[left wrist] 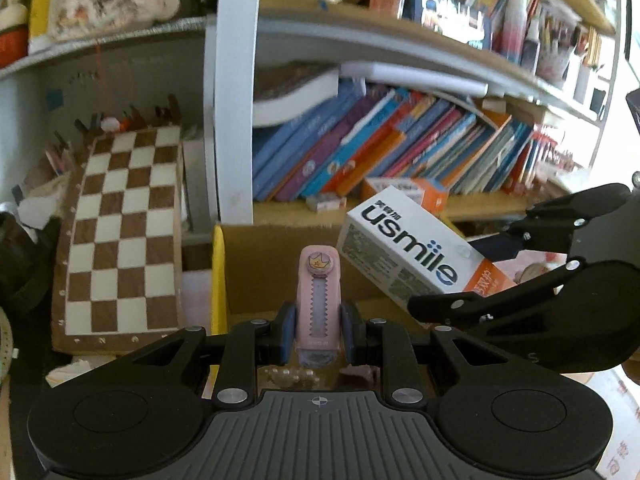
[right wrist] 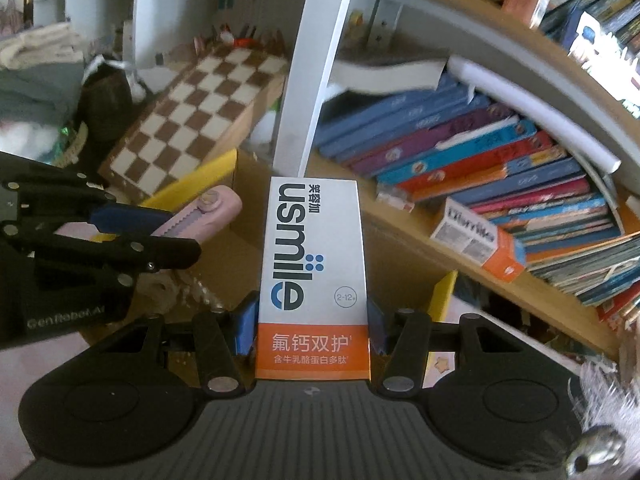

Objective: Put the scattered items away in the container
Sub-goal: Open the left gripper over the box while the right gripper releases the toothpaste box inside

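A crowded bookshelf (left wrist: 400,152) fills the background, a cardboard box (left wrist: 256,264) open below it. My right fingers (right wrist: 312,324) clamp a light, stiff toothpaste carton (right wrist: 312,248) by its lower sides. My left fingers (left wrist: 318,334) pinch a small pink clip (left wrist: 319,296), hard and probably slippery, near its base.

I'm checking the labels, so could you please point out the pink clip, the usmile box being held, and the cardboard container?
pink clip (left wrist: 319,296), left wrist view, toothed middle strip.
usmile box (right wrist: 312,248), right wrist view, white printed face.
cardboard container (left wrist: 256,264), left wrist view, inner back wall.
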`<state>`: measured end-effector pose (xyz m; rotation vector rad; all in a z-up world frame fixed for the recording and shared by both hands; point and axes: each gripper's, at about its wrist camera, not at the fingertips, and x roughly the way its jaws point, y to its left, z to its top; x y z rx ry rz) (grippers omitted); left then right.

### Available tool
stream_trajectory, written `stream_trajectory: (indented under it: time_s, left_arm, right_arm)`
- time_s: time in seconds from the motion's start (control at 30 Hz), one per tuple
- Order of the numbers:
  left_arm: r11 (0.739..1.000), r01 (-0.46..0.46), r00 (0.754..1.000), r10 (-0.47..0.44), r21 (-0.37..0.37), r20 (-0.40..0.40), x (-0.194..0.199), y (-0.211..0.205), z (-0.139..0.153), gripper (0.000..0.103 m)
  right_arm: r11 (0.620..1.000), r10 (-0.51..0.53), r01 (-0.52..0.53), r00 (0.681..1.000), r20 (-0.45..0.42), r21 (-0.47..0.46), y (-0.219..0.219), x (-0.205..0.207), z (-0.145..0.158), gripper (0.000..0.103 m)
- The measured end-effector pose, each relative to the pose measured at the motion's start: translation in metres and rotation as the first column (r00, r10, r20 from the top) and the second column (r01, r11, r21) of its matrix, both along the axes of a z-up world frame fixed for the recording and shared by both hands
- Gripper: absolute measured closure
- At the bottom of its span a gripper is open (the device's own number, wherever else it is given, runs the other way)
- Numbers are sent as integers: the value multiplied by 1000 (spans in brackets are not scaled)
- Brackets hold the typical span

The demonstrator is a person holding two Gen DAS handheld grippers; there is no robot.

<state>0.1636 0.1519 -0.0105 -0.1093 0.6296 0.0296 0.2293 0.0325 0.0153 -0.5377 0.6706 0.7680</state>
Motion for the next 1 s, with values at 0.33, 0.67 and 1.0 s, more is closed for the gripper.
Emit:
stream_trajectory:
  time_s: [0.33, 0.67, 1.0]
  left_arm:
    - [1000, 7, 996, -5, 23, -86, 15, -3, -24, 80]
    - [998, 38, 991, -33, 39, -130, 23, -10, -32, 80]
    - [998, 56, 988, -50, 40, -145, 26, -11, -35, 70]
  right_arm:
    - [997, -34, 28, 997, -69, -78, 11, 21, -35, 52]
    - [990, -90, 78, 991, -100, -120, 9, 36, -52, 52]
    - [989, -95, 83, 991, -97, -120, 11, 35, -53, 50]
